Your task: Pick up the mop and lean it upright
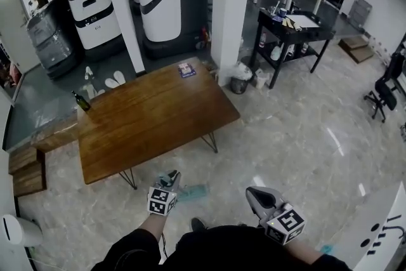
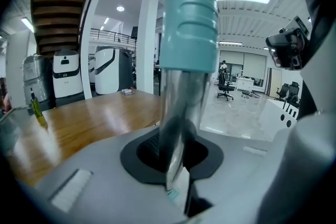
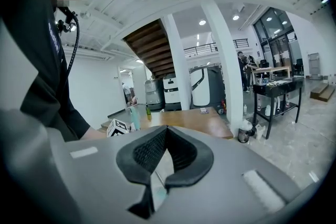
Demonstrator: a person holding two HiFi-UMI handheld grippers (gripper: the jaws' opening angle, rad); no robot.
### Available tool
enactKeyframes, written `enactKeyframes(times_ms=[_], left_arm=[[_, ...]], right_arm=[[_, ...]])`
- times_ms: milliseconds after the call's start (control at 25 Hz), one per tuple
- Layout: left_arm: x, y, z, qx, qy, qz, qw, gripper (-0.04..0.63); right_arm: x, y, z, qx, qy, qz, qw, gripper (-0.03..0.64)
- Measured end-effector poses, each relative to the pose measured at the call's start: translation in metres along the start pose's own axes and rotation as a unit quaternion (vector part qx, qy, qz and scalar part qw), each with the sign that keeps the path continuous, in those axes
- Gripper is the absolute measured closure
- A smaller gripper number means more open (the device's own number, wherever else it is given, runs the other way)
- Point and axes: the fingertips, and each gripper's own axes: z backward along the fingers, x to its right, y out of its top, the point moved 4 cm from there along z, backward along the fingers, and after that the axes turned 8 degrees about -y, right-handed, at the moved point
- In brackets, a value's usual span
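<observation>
The mop handle (image 2: 181, 86), a silver pole with a teal ribbed grip (image 2: 190, 13), stands nearly upright between the jaws of my left gripper (image 2: 173, 157), which is shut on it. In the head view that gripper (image 1: 171, 179) is low at the centre left, by the near edge of the wooden table (image 1: 152, 117), and a teal part of the mop (image 1: 193, 191) shows beside it near the floor. My right gripper (image 1: 252, 193) hangs apart to the right. Its pads (image 3: 152, 149) meet at the tip with nothing between them. The right gripper view shows the teal handle (image 3: 134, 116) far off.
A white pillar (image 1: 231, 9) stands behind the table. A dark bottle (image 1: 80, 101) stands on the table's left corner. White machines (image 1: 168, 0) line the back. A black cart (image 1: 292, 35) and a bin (image 1: 240, 80) are at the right. Marble floor (image 1: 304, 136) stretches to the right.
</observation>
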Motion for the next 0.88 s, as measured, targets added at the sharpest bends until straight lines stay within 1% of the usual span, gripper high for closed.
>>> enactKeyframes(times_ms=[160,320,440,560,720,880], left_arm=[[0.030,0.047,0.007,0.037,-0.014,-0.029,0.9988,0.535],[0.063,0.097,0.014,0.081,-0.034,-0.054,0.9947,0.536],[0.091,0.130,0.019,0.111,-0.059,-0.074,0.9893,0.537],[0.126,0.158,0.021,0.133,-0.091,-0.090,0.9829,0.537],[0.170,0.185,0.022,0.157,-0.131,-0.094,0.9744,0.538],[0.212,0.203,0.023,0.171,-0.171,-0.092,0.9659,0.538]], right_arm=[[0.008,-0.001,0.012,0.018,0.005,-0.019,1.000,0.612],[0.017,0.003,0.024,0.029,0.004,-0.033,0.999,0.612],[0.023,-0.002,0.029,0.041,0.014,-0.051,0.998,0.612],[0.032,-0.005,0.037,0.044,0.015,-0.058,0.997,0.612],[0.045,-0.006,0.050,0.053,0.011,-0.067,0.996,0.612],[0.057,-0.007,0.062,0.067,0.008,-0.085,0.994,0.612]])
